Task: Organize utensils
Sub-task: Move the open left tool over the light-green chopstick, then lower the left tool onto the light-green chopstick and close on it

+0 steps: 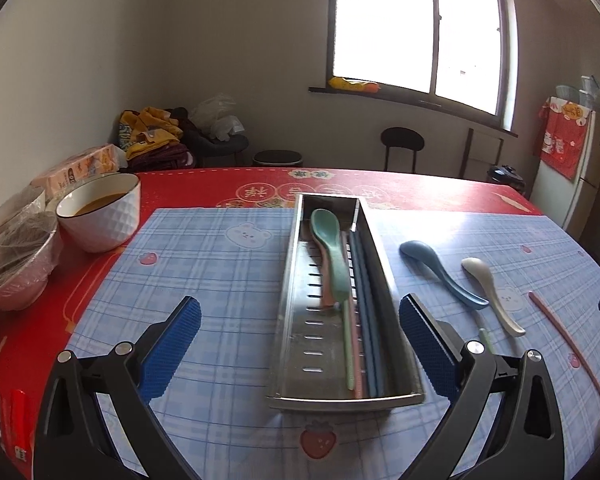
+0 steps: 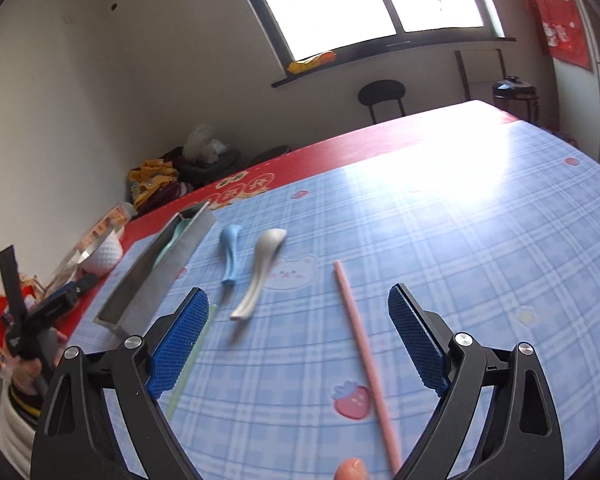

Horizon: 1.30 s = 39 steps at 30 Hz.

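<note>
A steel utensil tray lies on the blue plaid mat. In it are a green spoon, a pink spoon under it, and green, pink and blue chopsticks. My left gripper is open, its pads on either side of the tray's near half. Right of the tray lie a blue spoon, a white spoon, a pink chopstick and a green chopstick. My right gripper is open above the pink chopstick, empty.
At the left on the red tablecloth stand a white bowl of brown liquid, plastic-covered bowls and a tissue box. A person's hand holds the left gripper in the right wrist view. Chairs stand beyond the table.
</note>
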Each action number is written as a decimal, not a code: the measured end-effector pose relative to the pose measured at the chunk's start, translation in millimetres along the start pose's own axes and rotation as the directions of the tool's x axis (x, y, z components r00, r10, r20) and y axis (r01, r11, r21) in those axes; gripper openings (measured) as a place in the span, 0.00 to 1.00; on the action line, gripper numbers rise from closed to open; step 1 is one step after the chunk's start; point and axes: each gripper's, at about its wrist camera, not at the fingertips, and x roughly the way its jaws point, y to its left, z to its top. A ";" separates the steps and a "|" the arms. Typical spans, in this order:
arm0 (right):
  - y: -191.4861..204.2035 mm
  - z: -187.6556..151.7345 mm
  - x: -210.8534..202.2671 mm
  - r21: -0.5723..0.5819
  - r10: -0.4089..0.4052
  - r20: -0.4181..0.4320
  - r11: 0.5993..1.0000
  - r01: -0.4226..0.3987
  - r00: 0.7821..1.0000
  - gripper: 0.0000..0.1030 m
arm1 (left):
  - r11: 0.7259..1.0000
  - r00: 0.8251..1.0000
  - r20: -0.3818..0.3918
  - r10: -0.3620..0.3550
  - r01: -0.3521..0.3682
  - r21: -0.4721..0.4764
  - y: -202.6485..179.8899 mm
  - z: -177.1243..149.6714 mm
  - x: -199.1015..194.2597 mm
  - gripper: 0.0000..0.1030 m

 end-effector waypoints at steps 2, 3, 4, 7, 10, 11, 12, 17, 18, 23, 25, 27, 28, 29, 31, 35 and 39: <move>-6.5 -1.7 1.7 -0.005 -0.041 -0.022 0.999 0.041 0.999 0.86 | 0.999 1.000 0.000 -0.015 0.015 0.044 -20.7 -2.9 -6.5 0.94; -9.2 -1.8 2.7 -0.003 -0.038 -0.024 0.999 0.038 0.999 0.86 | 0.997 1.000 -0.013 -0.026 0.027 0.068 -31.8 -4.5 -7.2 0.94; -10.5 -1.8 3.8 0.001 -0.030 -0.028 1.000 0.030 0.999 0.86 | 0.995 0.999 -0.029 -0.043 0.045 0.090 -42.7 -5.5 -7.6 0.94; -10.0 -0.4 7.3 -0.023 -0.037 -0.036 0.999 0.036 0.999 0.86 | 0.987 0.994 -0.058 -0.094 0.100 0.124 -69.7 -6.7 -8.3 0.94; -6.7 -2.4 9.5 -0.049 -0.039 -0.045 0.998 0.036 0.998 0.86 | 0.983 0.987 -0.085 -0.138 0.147 0.114 -87.1 -7.7 -8.1 0.92; -7.3 -3.8 9.3 -0.045 -0.023 -0.047 0.999 0.021 0.999 0.86 | 0.979 0.982 -0.103 -0.161 0.172 0.105 -92.2 -9.0 -7.1 0.86; -7.9 -4.6 9.0 -0.037 -0.012 -0.046 0.999 0.011 0.999 0.86 | 0.976 0.975 -0.123 -0.183 0.196 0.099 -97.8 -11.8 -6.1 0.83; -8.4 -8.1 7.5 -0.025 0.013 -0.048 1.000 -0.015 0.999 0.86 | 0.950 0.937 -0.236 -0.257 0.290 0.119 -130.9 -32.0 5.5 0.55; -8.3 -8.5 8.4 -0.024 0.016 -0.053 1.000 -0.017 0.998 0.86 | 0.944 0.931 -0.256 -0.262 0.302 0.132 -138.2 -36.5 7.4 0.52; -11.1 -9.0 9.4 0.002 0.045 -0.061 0.999 -0.045 0.997 0.86 | 0.930 0.914 -0.309 -0.262 0.325 0.174 -159.2 -52.2 15.4 0.33; -13.3 -9.2 7.7 0.012 0.060 -0.056 0.998 -0.059 0.997 0.86 | 0.932 0.915 -0.322 -0.243 0.312 0.183 -162.3 -56.1 18.3 0.26; -15.7 -9.4 7.1 0.023 0.070 -0.057 0.997 -0.068 0.996 0.86 | 0.936 0.916 -0.336 -0.222 0.296 0.189 -162.3 -59.1 22.4 0.24; -16.8 -9.5 7.1 0.028 0.071 -0.058 0.997 -0.070 0.996 0.86 | 0.938 0.915 -0.343 -0.212 0.289 0.191 -161.2 -60.6 24.3 0.23; -17.7 -9.6 6.9 0.033 0.076 -0.058 0.997 -0.074 0.995 0.86 | 0.940 0.914 -0.351 -0.201 0.281 0.193 -160.8 -63.0 26.6 0.23; -18.9 -9.8 6.0 0.039 0.093 -0.056 0.995 -0.091 0.994 0.86 | 0.945 0.912 -0.364 -0.186 0.268 0.188 -156.3 -67.4 28.9 0.22; -20.6 -9.5 6.2 0.053 0.109 -0.059 0.993 -0.106 0.992 0.86 | 0.949 0.917 -0.359 -0.176 0.255 0.187 -154.4 -69.6 30.2 0.22; -22.3 -8.8 7.2 0.063 0.120 -0.063 0.991 -0.116 0.991 0.86 | 0.951 0.926 -0.344 -0.154 0.234 0.205 -158.2 -71.1 27.2 0.22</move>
